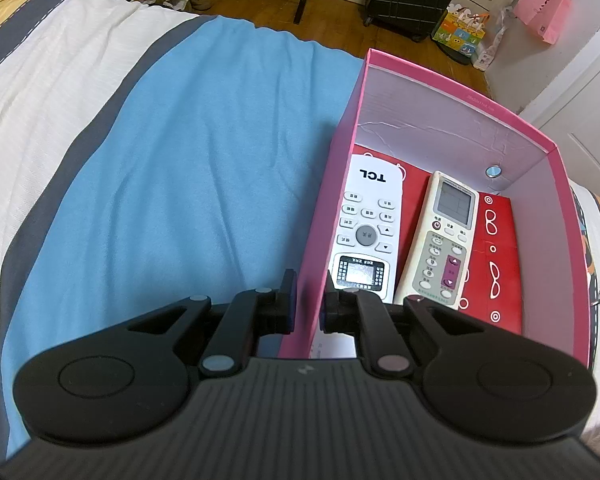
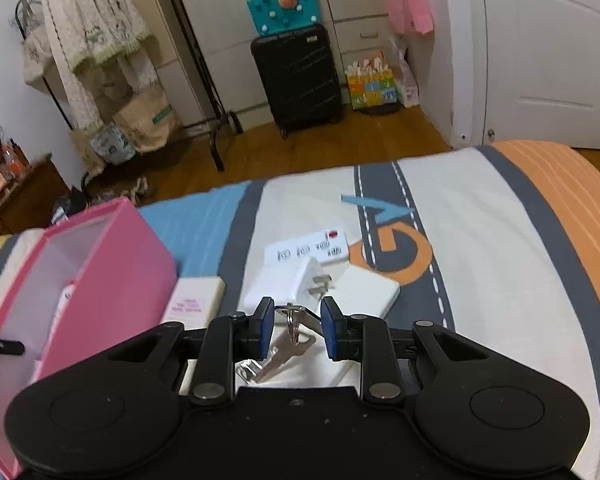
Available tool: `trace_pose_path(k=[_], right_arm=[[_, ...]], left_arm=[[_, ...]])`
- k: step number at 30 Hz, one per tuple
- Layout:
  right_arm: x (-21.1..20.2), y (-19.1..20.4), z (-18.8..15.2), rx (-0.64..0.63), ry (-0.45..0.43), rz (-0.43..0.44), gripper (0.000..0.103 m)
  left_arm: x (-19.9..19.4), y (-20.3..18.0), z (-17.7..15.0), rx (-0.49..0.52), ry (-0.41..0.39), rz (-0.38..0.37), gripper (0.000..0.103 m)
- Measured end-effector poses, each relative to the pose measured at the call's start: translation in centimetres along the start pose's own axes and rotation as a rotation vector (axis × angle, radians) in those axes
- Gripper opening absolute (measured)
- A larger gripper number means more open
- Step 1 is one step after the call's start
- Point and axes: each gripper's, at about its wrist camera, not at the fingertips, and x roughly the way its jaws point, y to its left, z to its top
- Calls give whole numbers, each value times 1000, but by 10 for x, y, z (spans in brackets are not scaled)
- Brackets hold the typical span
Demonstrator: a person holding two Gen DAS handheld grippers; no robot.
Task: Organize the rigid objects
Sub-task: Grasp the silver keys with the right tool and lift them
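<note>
A pink box [image 1: 452,92] stands on the bed and holds a white TCL remote [image 1: 366,226], a cream remote [image 1: 444,240] and a red case [image 1: 496,264]. My left gripper [image 1: 307,304] straddles the box's left wall, one finger outside and one inside, jaws slightly apart. My right gripper [image 2: 294,328] is open over a bunch of keys [image 2: 290,344] lying on the bed. Just beyond the keys lie a white plug charger [image 2: 288,284], a white flat adapter [image 2: 366,294] and a white card-like remote [image 2: 306,250]. The pink box [image 2: 112,264] shows at the left in the right wrist view.
A small white and pink box [image 2: 196,300] lies beside the pink box. The bed cover [image 1: 180,160] is blue, white, grey and orange. A black suitcase [image 2: 298,80], a clothes rack [image 2: 100,40] and bags stand on the wooden floor beyond the bed.
</note>
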Motion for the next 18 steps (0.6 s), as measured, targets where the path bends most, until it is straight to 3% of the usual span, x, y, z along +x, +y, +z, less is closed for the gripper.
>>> trace_pose_path(k=[7, 12, 18], right_arm=[[-36, 22, 7, -21, -101, 77, 29], [-71, 60, 21, -124, -194, 158, 29], [-86, 112, 26, -216, -175, 329, 29]], left_arm=[[-3, -2, -2, 9, -7, 9, 9], [-3, -3, -2, 12, -7, 11, 9], [-3, -3, -1, 9, -5, 10, 9]])
